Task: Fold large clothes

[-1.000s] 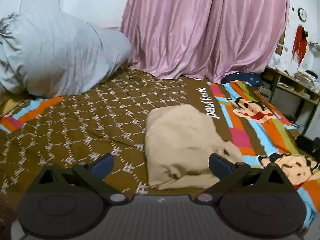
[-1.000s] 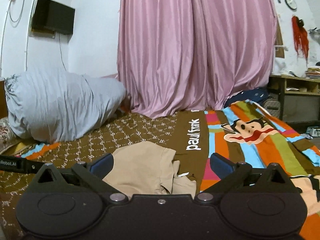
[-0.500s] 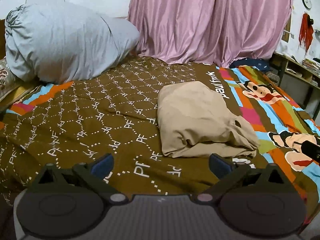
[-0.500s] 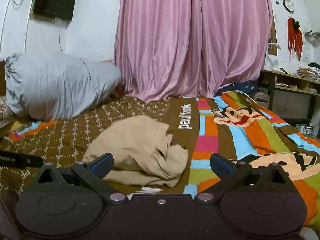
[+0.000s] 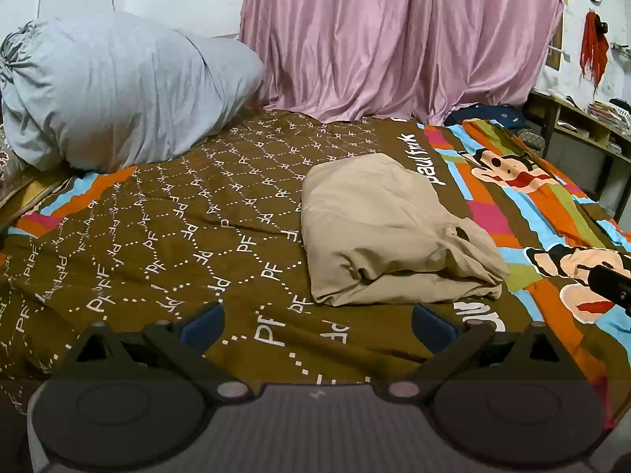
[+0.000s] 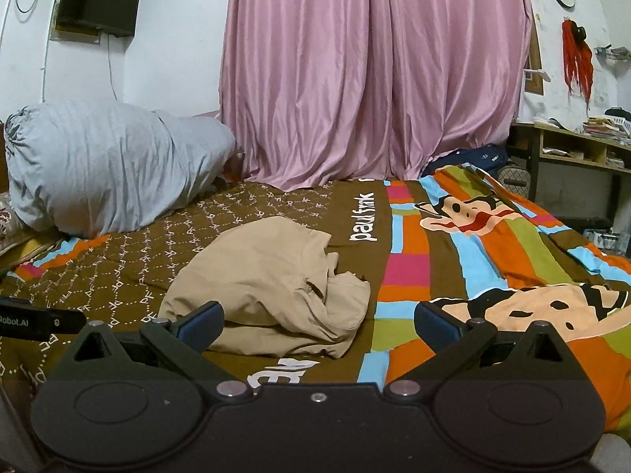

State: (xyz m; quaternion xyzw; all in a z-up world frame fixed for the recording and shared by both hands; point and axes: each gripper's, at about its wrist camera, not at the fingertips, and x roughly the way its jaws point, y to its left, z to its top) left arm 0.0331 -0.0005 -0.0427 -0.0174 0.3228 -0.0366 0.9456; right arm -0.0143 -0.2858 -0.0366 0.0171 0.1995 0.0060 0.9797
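A beige garment (image 5: 386, 232) lies folded into a thick bundle on the patterned bedspread (image 5: 165, 236); its loose rumpled end points toward the right side. In the right wrist view the same beige garment (image 6: 272, 287) lies just beyond the left finger. My left gripper (image 5: 317, 325) is open and held back from the bundle, nothing between its blue pads. My right gripper (image 6: 317, 321) is open too, hovering short of the garment. The tip of the right gripper shows at the right edge of the left wrist view.
A big grey bundle of bedding (image 5: 118, 90) sits at the bed's far left. Pink curtains (image 5: 394, 35) hang behind the bed. A wooden shelf unit (image 6: 579, 161) stands at the right, a dark bag (image 6: 469, 157) beside it. A wall TV (image 6: 96, 2) hangs at upper left.
Both grippers have drawn back from the beige garment, which now lies free on the bed and farther off. Both stayed open.
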